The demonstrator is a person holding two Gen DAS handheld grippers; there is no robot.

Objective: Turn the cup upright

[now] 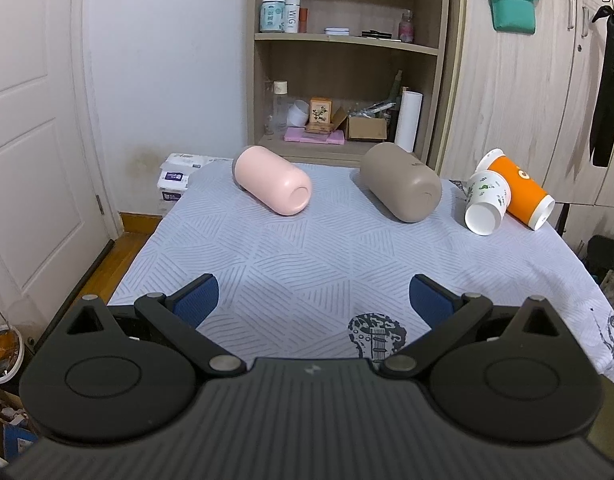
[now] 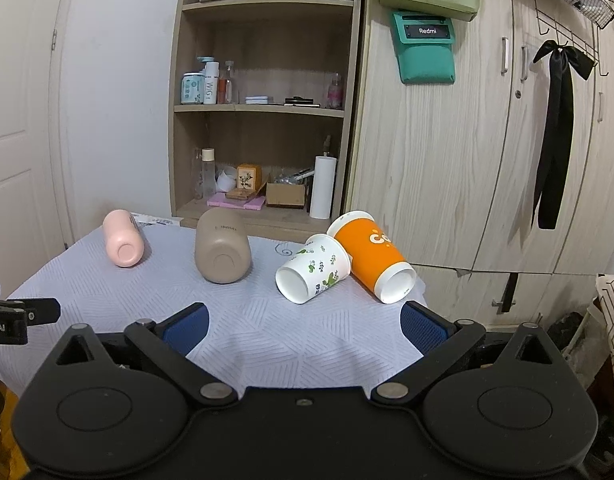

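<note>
- Four cups lie on their sides in a row on the surface (image 1: 307, 264), which is draped in a pale blue-grey cloth with a quilted pattern of hatched lines.
- The taupe cup (image 1: 403, 186) (image 2: 223, 246) is the landmark: a smooth, matte, rounded cylinder, its flat base turned toward the cameras and its long axis running away toward the wooden shelf unit (image 1: 347, 60) behind it.
- To the left of the taupe cup, well apart from it, lies the pink cup (image 1: 273, 186) (image 2: 123, 244), of the same smooth rounded shape, base toward the cameras, its axis slanting back and to the left.
- To the right of the taupe cup lies the white paper cup (image 1: 487, 202) (image 2: 313, 268) printed with green leaves, tapered, narrow base toward the cameras.
- The orange paper cup (image 1: 519, 192) (image 2: 371, 256) touches the white one on the side away from the taupe cup, base forward, close to the surface's right edge.
- In front of the taupe cup the cloth is bare up to both grippers.
- The left gripper (image 1: 314, 300) hovers over the near edge with its blue-padded fingers spread wide, nothing between them.
- The right gripper (image 2: 305, 326) is likewise spread wide and holds nothing, facing the two paper cups.
</note>
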